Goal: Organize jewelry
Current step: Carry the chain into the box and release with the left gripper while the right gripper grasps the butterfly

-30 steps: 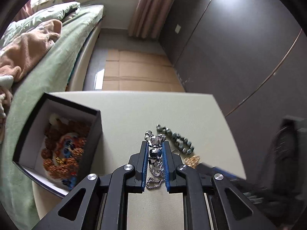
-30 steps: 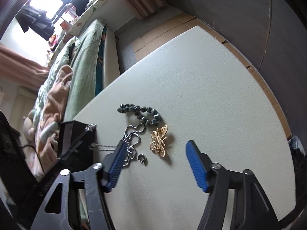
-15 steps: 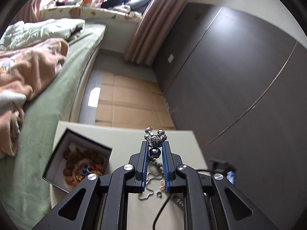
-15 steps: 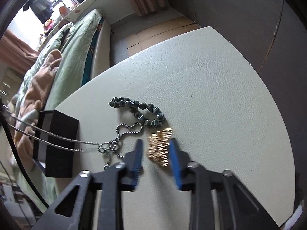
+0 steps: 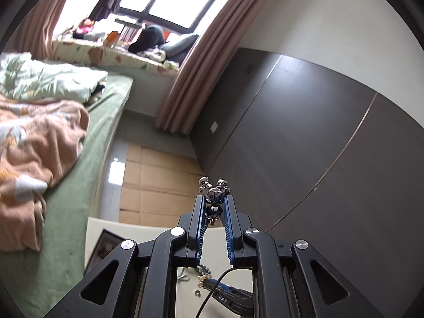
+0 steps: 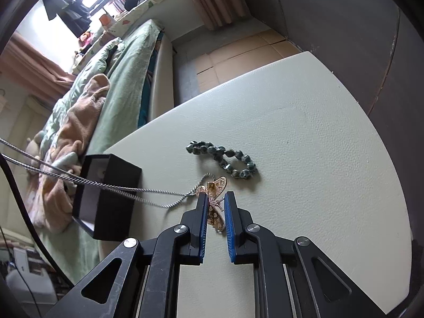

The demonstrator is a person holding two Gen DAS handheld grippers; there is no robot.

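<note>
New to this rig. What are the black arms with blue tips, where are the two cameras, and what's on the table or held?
No robot: a person holds two hand grippers, each with a fisheye camera looking along its blue-padded fingers. Left view: the left gripper is raised, shut on a silver pendant. Right view: the right gripper is low over the pale table, its pads either side of a gold butterfly brooch; contact is unclear. Nearby lie a dark bead bracelet and an open black box. A silver chain runs off left.
</note>
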